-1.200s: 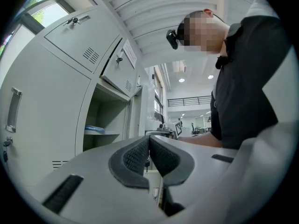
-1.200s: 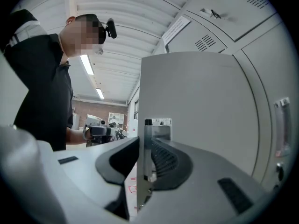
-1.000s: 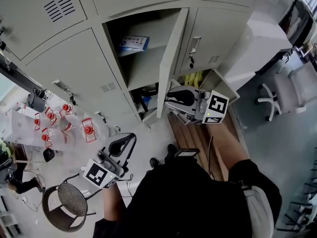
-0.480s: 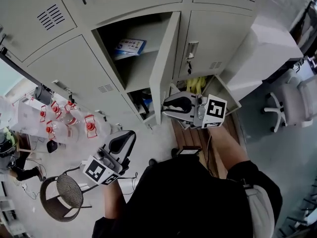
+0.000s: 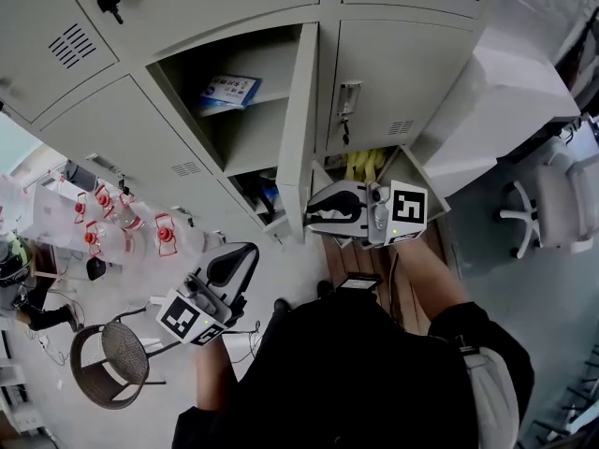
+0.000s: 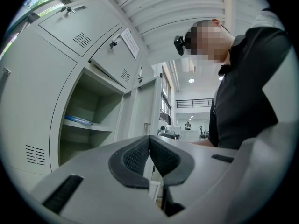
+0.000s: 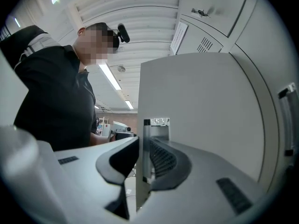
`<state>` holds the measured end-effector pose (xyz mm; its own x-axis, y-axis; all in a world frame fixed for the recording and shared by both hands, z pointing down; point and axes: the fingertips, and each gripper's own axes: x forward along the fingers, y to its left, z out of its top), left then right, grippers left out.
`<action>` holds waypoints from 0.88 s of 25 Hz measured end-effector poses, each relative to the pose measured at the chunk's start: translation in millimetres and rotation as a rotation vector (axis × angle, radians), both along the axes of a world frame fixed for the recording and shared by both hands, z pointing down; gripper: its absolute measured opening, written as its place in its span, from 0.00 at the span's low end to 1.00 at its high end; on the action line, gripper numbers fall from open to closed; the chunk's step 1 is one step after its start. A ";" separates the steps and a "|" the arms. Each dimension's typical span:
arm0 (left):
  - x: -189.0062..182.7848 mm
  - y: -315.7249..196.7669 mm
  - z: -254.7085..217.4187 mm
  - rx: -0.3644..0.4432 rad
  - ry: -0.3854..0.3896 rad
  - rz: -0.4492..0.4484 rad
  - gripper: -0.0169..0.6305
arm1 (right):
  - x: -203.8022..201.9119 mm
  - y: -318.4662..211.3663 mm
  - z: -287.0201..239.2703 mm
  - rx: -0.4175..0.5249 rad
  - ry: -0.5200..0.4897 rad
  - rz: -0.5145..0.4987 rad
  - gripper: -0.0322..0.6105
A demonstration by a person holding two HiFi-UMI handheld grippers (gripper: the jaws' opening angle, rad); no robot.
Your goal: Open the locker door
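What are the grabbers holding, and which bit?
The right hand-held gripper pinches the locker door by its free edge, near the bottom. The left hand-held gripper is shut on nothing.

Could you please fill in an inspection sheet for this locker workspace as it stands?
Surface: pale floor, wooden boards under the right arm.
Job's things: locker door stands open, edge-on; booklet on the shelf inside.
Clutter: red-handled bottles, wicker chair.
Grippers: right tongs clamped on the door's edge; left tongs shut, empty.
Cables: nothing seen.
Surroundings: neighbouring lockers mostly shut; office chair.
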<state>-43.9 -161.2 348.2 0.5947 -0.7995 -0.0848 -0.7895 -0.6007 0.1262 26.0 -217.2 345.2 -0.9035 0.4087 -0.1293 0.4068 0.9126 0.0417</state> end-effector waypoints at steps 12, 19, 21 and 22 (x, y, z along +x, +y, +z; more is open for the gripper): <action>36.4 -17.4 7.2 -0.018 -0.013 -0.010 0.05 | 41.8 -10.6 1.4 -0.020 -0.016 -0.122 0.18; 54.3 -25.9 4.3 -0.020 -0.022 -0.005 0.05 | 62.6 -17.8 0.3 -0.035 -0.034 -0.193 0.18; 58.4 -28.7 4.3 -0.023 -0.025 -0.007 0.05 | 67.4 -20.1 0.8 -0.039 -0.036 -0.217 0.18; 60.3 -30.0 4.5 -0.024 -0.026 -0.009 0.05 | 69.7 -21.1 1.4 -0.038 -0.032 -0.229 0.18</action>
<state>16.3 -191.3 352.6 0.5896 -0.8062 -0.0498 -0.7978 -0.5909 0.1198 95.7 -238.3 346.6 -0.7830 0.5968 -0.1756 0.6024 0.7978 0.0252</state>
